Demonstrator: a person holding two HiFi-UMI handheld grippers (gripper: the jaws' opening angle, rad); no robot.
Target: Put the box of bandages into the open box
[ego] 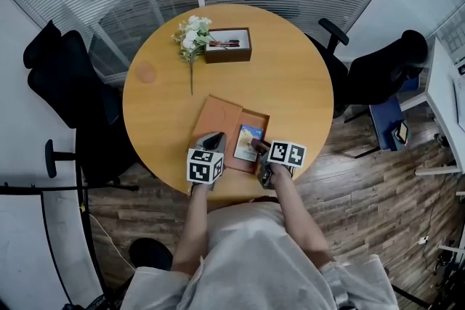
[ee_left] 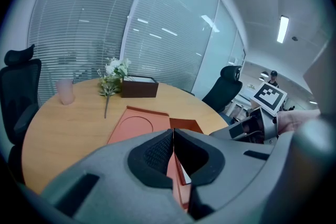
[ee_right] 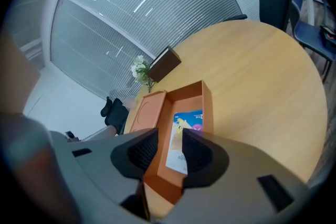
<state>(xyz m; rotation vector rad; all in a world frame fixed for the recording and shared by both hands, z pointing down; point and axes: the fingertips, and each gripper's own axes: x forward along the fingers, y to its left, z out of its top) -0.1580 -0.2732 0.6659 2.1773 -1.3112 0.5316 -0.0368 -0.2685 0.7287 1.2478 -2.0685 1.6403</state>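
The table is showing smooth, faintly shiny wood. The box is looking like matt orange card, the bandages glossy printed card, the left gripper matt grey plastic.

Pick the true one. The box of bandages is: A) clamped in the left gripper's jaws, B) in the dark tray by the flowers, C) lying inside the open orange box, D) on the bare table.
C: the box of bandages lies flat inside the open orange box.
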